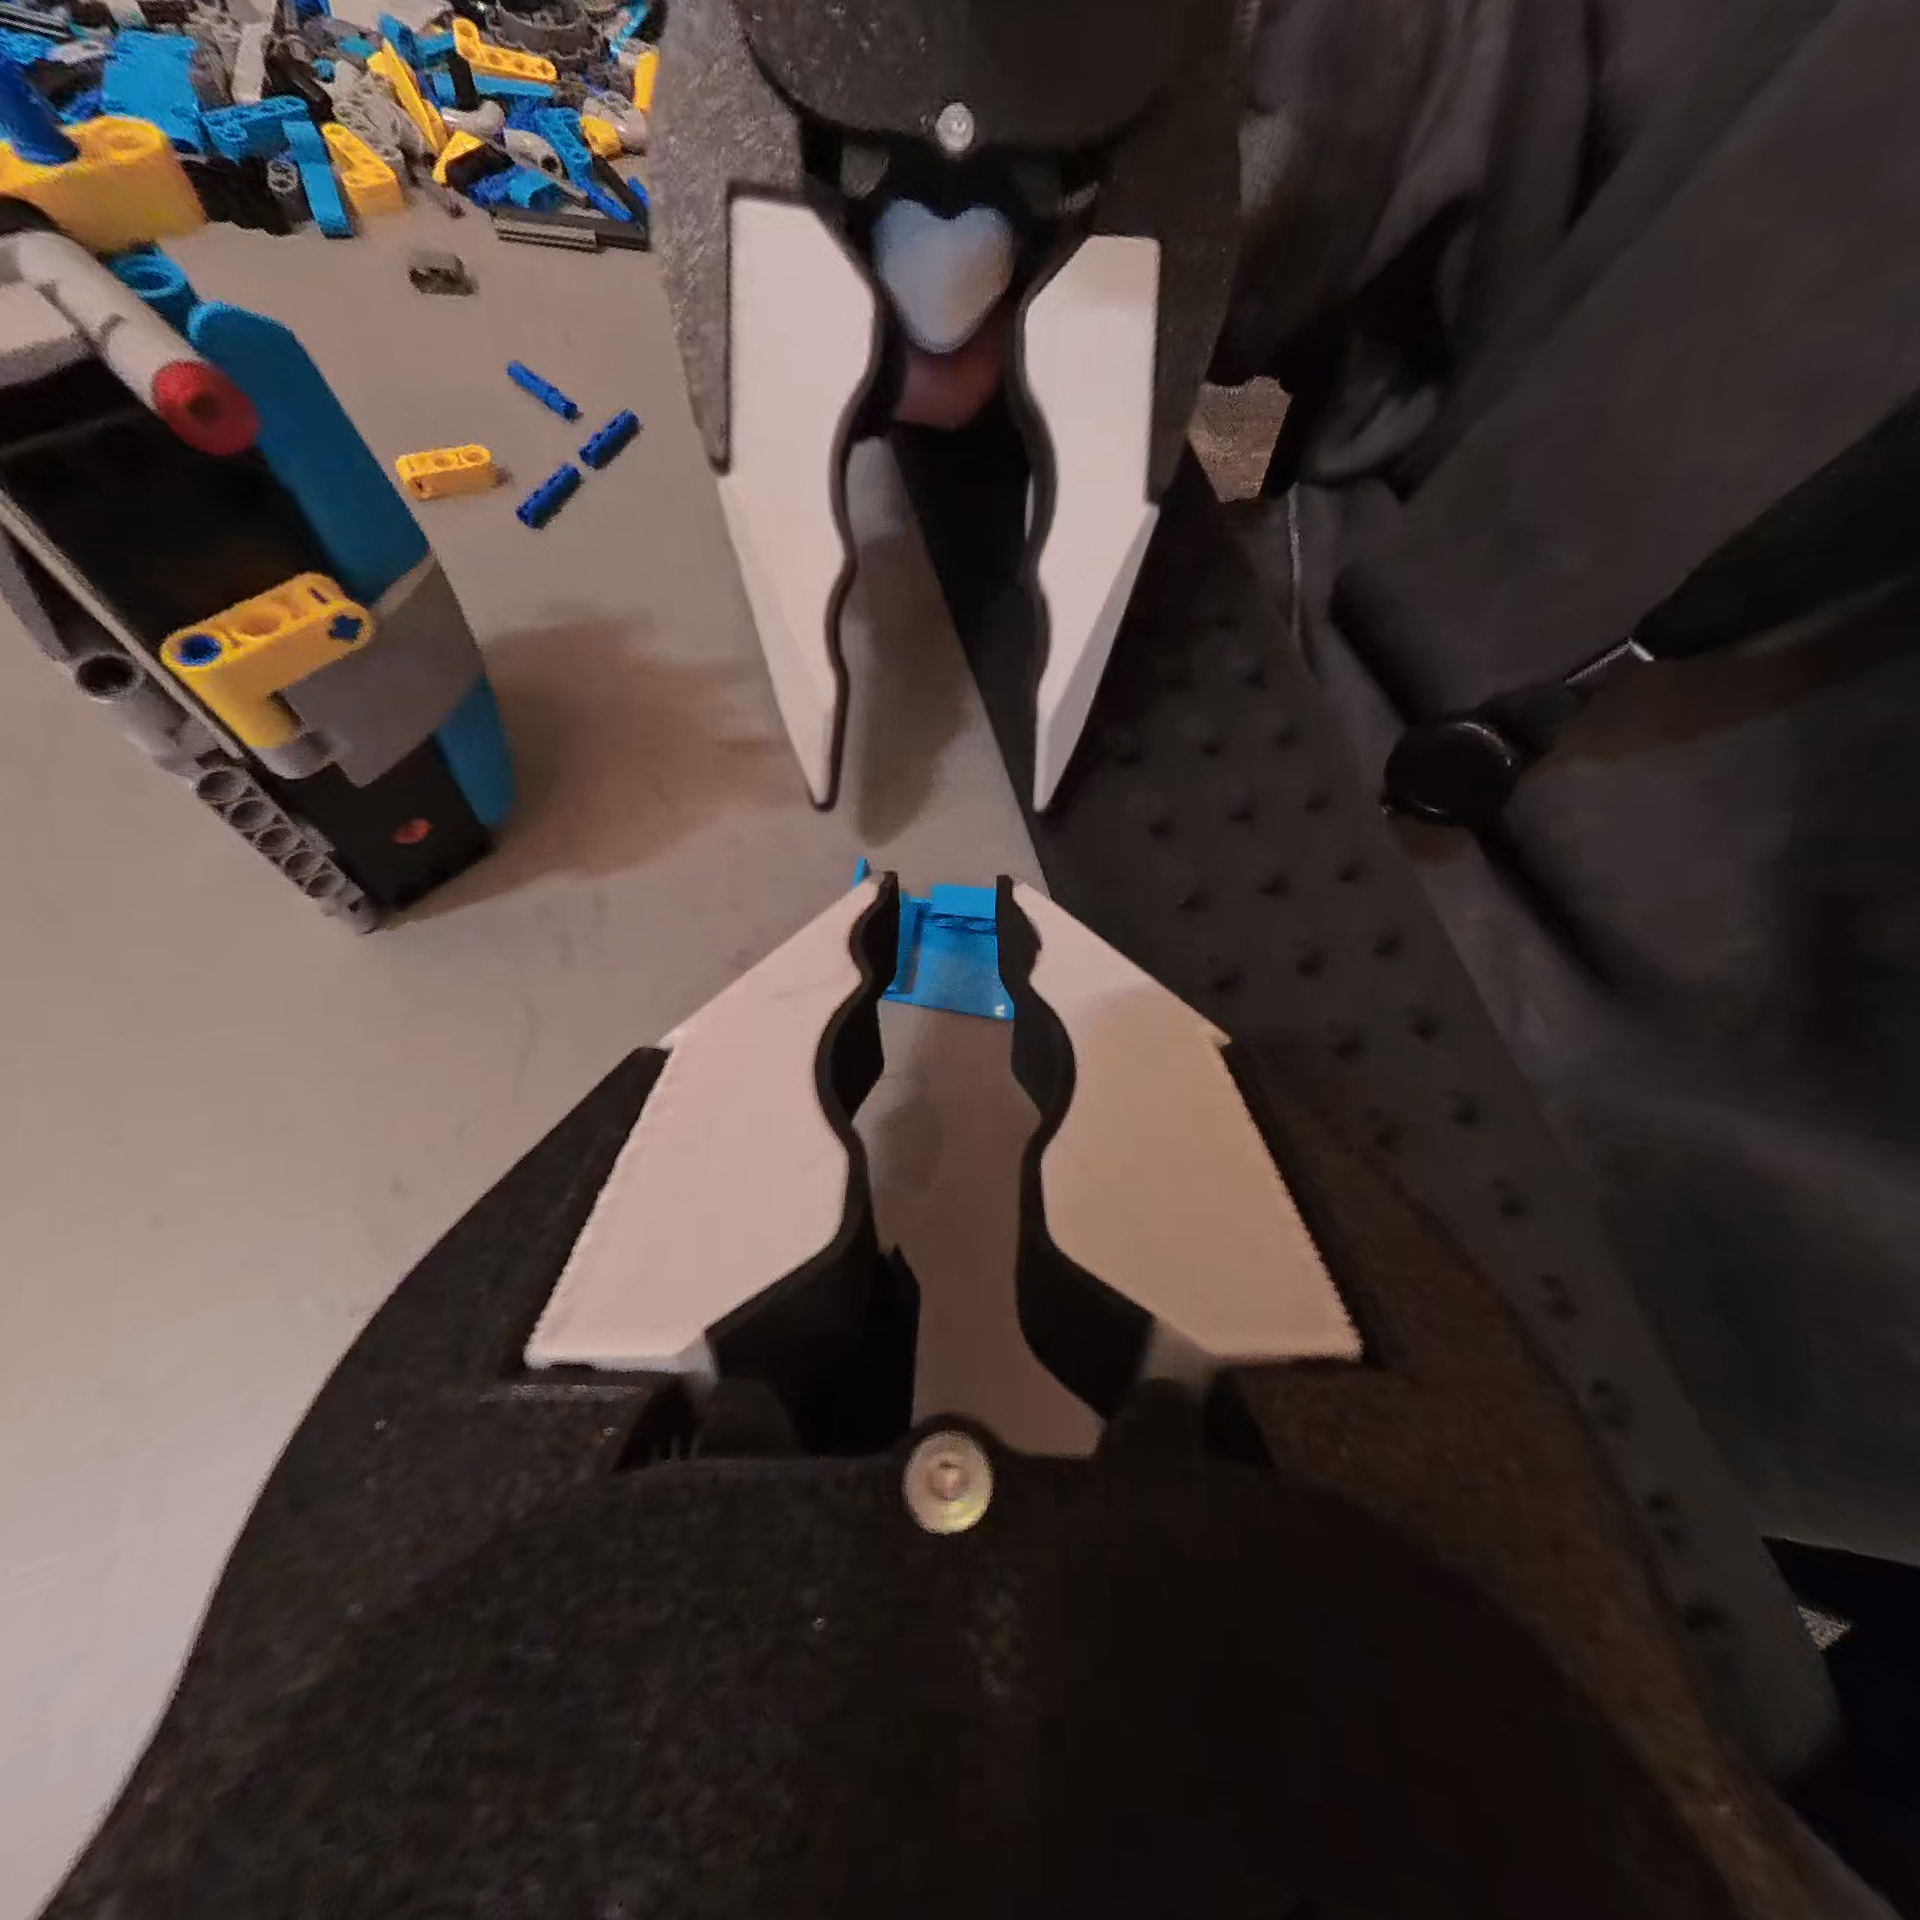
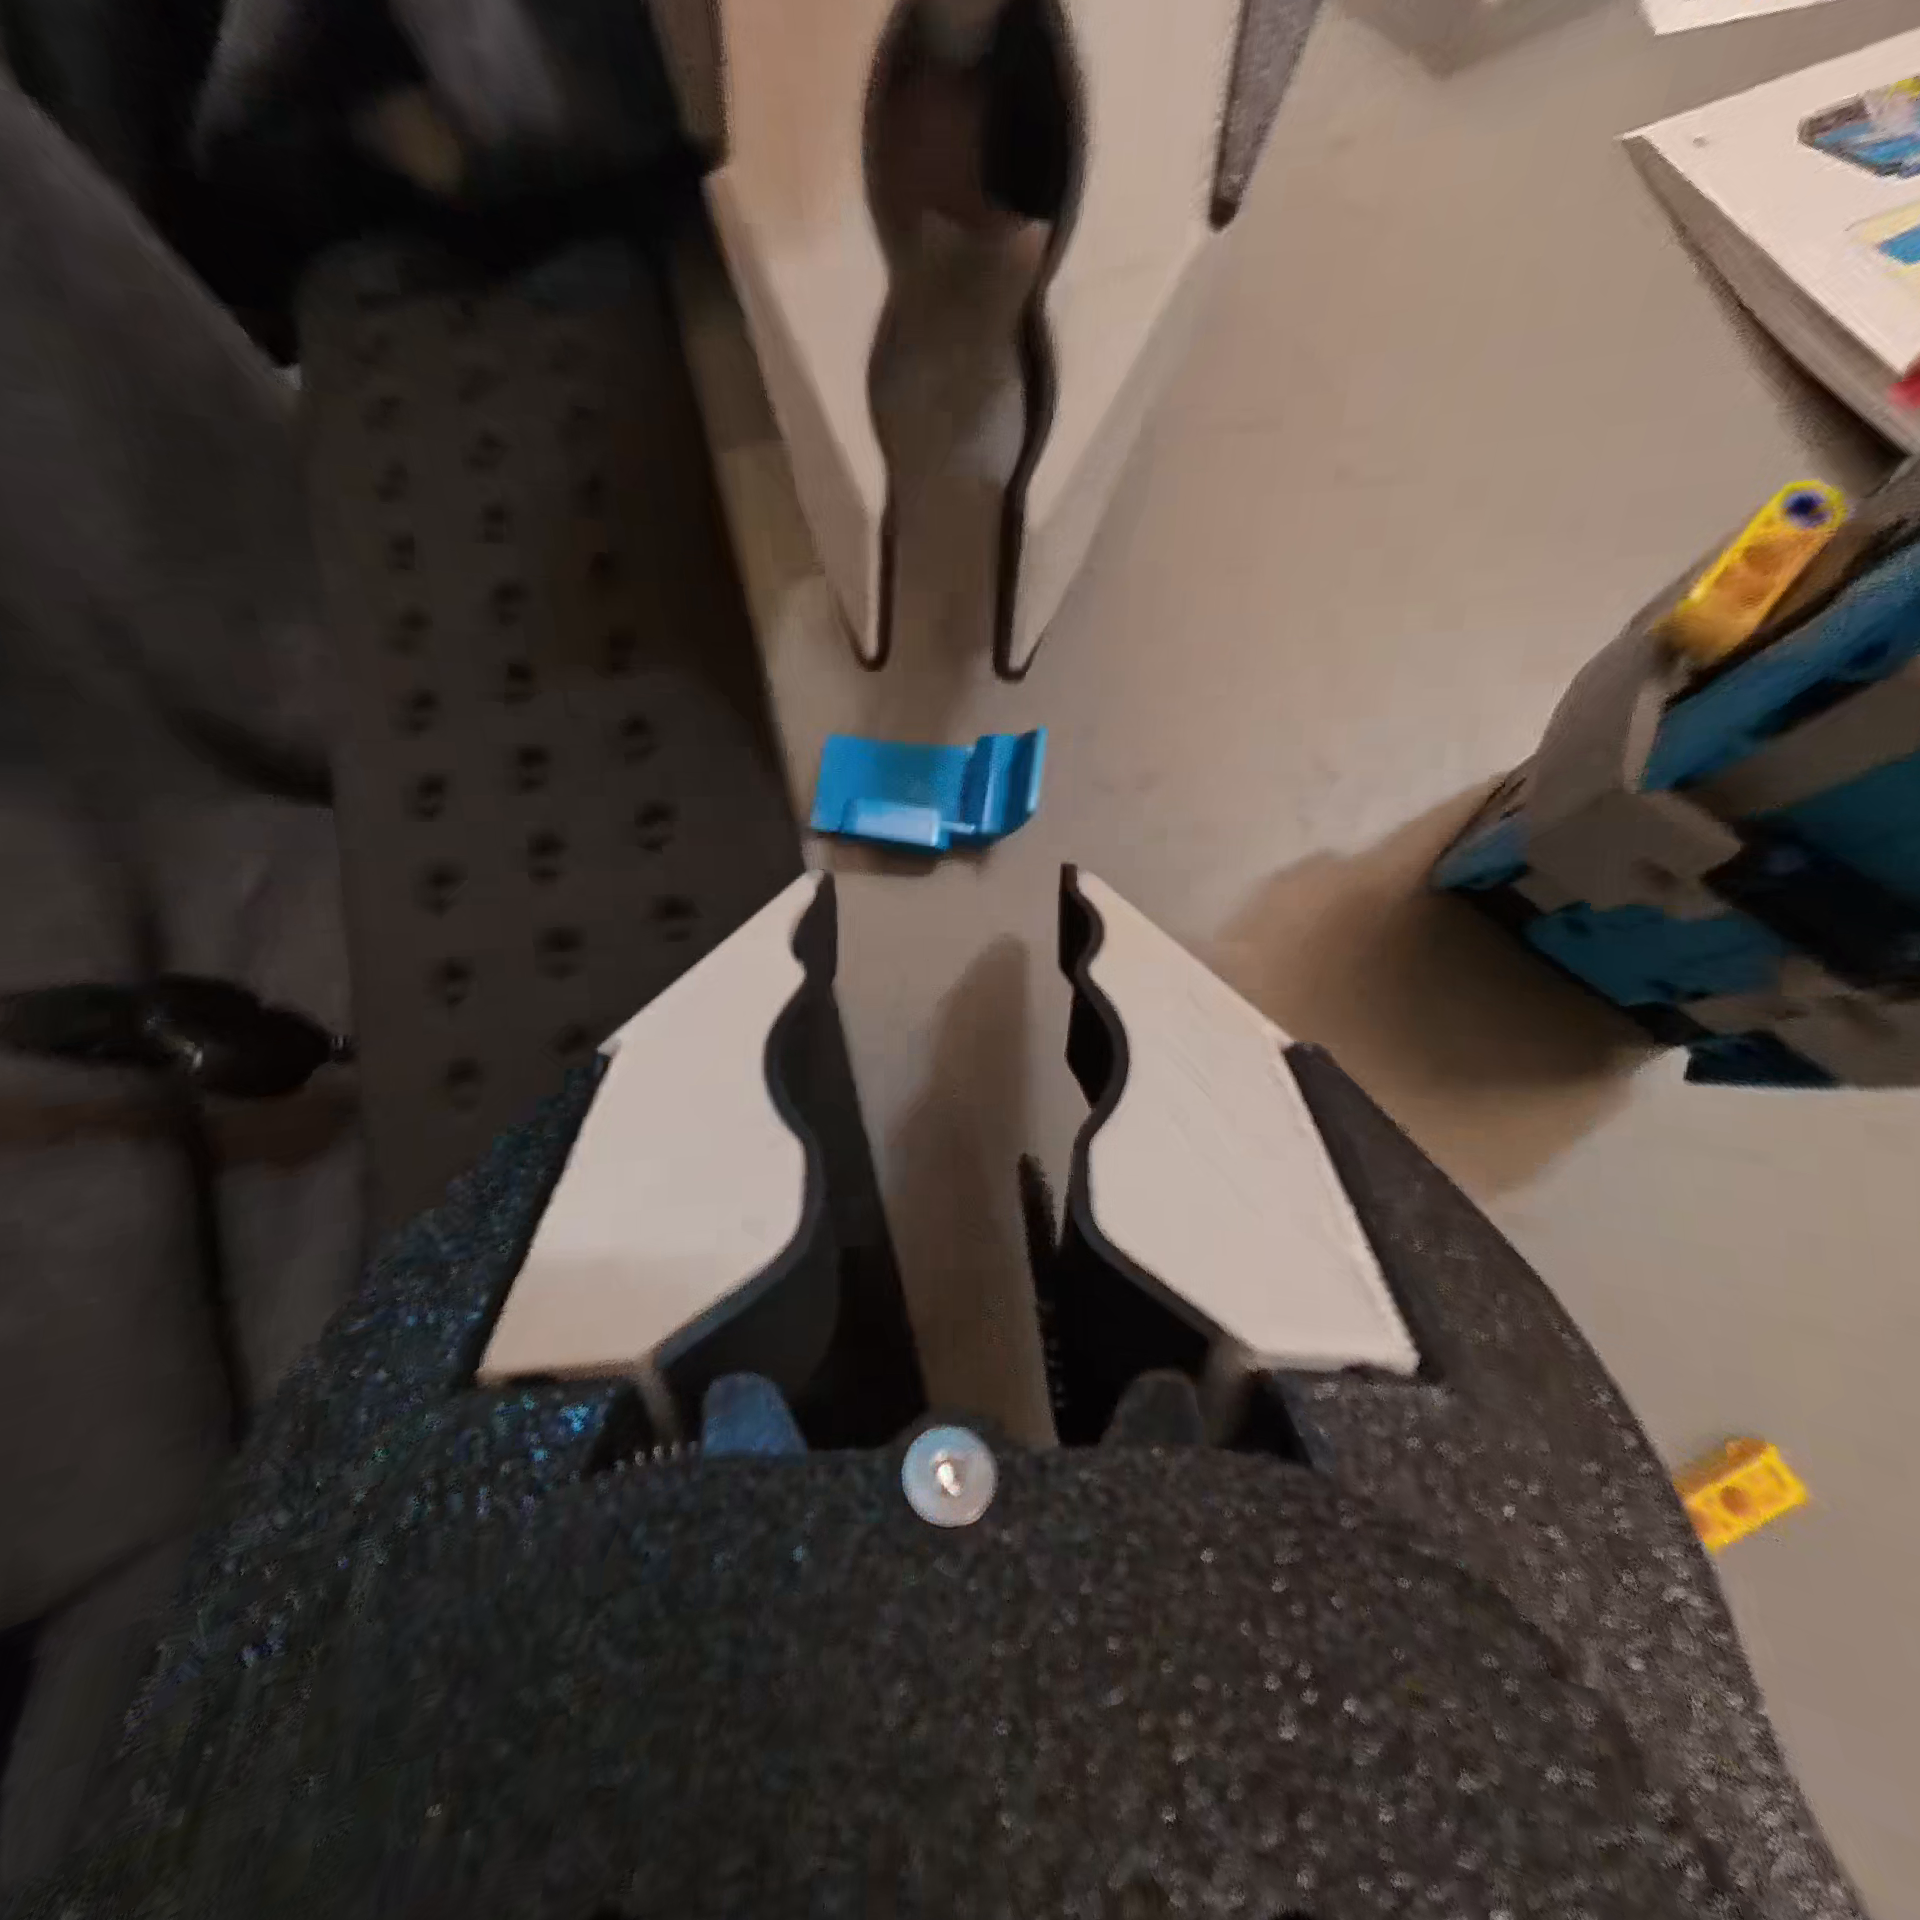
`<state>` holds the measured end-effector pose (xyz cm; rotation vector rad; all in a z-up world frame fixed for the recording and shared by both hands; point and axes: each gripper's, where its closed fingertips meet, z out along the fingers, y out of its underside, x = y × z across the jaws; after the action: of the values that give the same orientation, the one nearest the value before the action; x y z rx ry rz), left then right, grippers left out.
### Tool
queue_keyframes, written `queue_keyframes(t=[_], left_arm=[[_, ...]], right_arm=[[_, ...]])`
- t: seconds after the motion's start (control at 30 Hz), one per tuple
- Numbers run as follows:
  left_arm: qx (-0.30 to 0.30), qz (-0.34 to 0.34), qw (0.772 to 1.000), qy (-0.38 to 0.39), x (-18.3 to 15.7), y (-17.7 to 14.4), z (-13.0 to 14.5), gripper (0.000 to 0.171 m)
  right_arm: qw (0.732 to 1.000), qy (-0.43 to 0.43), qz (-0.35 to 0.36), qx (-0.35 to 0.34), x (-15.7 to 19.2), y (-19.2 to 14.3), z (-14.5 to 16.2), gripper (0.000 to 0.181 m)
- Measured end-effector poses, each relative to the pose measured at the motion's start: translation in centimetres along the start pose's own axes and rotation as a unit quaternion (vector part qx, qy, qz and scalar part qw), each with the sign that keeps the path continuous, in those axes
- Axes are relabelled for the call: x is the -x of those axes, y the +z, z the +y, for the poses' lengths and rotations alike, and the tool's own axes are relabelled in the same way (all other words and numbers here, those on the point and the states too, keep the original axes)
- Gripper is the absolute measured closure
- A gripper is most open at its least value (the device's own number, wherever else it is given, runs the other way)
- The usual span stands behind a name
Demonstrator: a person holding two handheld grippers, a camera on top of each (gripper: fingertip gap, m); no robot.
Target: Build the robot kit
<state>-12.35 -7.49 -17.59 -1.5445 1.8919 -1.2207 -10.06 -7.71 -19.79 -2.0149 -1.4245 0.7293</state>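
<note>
We hold the two grippers tip to tip over a pale counter [image 1: 260, 1143], with a small blue piece [image 2: 925, 784] lying flat on the counter between them.

The left gripper [image 1: 943, 894] has its fingers a little apart. In its own view the blue piece [image 1: 945, 961] shows in the gap at their tips. The right wrist view shows the same fingers [image 2: 940, 660] just short of the piece and not clamped on it.

The right gripper [image 2: 945, 883] has its fingers wider apart and holds nothing. Its tips are just beside the near edge of the piece. From the left view it [image 1: 935, 800] points straight back at us.

A black perforated strip [image 1: 1299, 935] runs along the counter edge next to both grippers. On the other side stands a blue, grey and yellow brick model [image 1: 312, 675], well clear of the piece. Beyond it lie a few blue pins [image 1: 561, 447], a yellow beam [image 1: 447, 473] and a pile of loose bricks [image 1: 416, 125]. A booklet [image 2: 1787, 208] lies at the far corner in the right view.
</note>
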Motion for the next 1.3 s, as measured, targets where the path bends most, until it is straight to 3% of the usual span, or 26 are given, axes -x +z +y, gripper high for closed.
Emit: queue_keyframes(t=[0.13, 0.23, 0.33, 0.47, 0.53, 0.63, 0.7, 0.83, 0.87, 0.97, 1.13, 1.3], left_arm=[[-0.019, -0.008, 1.0, -0.018, 1.0, -1.3, -0.3, 0.154], [-0.039, -0.015, 0.998, -0.046, 2.0, -2.7, -0.3, 0.152], [-0.068, -0.024, 0.993, -0.093, 3.5, -3.6, -0.5, 0.142], [-0.13, -0.007, 0.984, -0.12, 3.6, -3.7, -2.8, 0.138], [-0.169, -0.009, 0.977, -0.131, 3.9, -3.5, -4.2, 0.14], [-0.219, -0.002, 0.962, -0.16, 4.5, -3.8, -5.7, 0.168], [-0.231, -0.018, 0.96, -0.155, 4.9, -4.3, -6.0, 0.169], [-0.166, -0.142, 0.967, -0.129, 8.3, -5.9, -3.4, 0.171], [-0.133, -0.197, 0.963, -0.127, 10.0, -6.7, -2.0, 0.171], [-0.033, -0.341, 0.929, -0.141, 14.2, -9.8, 2.3, 0.171], [0.021, -0.372, 0.907, -0.197, 15.4, -10.0, 5.2, 0.171], [0.05, -0.365, 0.908, -0.198, 15.0, -8.6, 5.9, 0.171]], right_arm=[[0.999, 0.05, -0.004, 0.02, -1.7, 1.6, -1.3, 0.142], [0.997, 0.07, -0.017, 0.041, -1.8, 2.3, -1.2, 0.179], [0.998, 0.05, 0.018, 0.027, -2.5, 1.5, -1.6, 0.18], [0.978, 0.037, 0.158, -0.13, -5.7, -3.2, -5.9, 0.18], [0.964, 0.02, 0.178, -0.198, -5.4, -4.9, -7.5, 0.18], [0.935, -0.012, 0.242, -0.26, -5.6, -7.1, -8.7, 0.18], [0.928, -0.028, 0.257, -0.268, -5.5, -7.4, -8.9, 0.179], [0.945, -0.006, 0.247, -0.216, -6.5, -5.3, -7.0, 0.17], [0.945, 0.002, 0.249, -0.211, -6.8, -5.2, -6.7, 0.159], [0.944, 0.02, 0.24, -0.223, -7.1, -5.6, -6.5, 0.161], [0.944, 0.043, 0.216, -0.248, -7.2, -5.7, -6.3, 0.163], [0.944, 0.054, 0.197, -0.259, -7.2, -5.8, -6.3, 0.163]])
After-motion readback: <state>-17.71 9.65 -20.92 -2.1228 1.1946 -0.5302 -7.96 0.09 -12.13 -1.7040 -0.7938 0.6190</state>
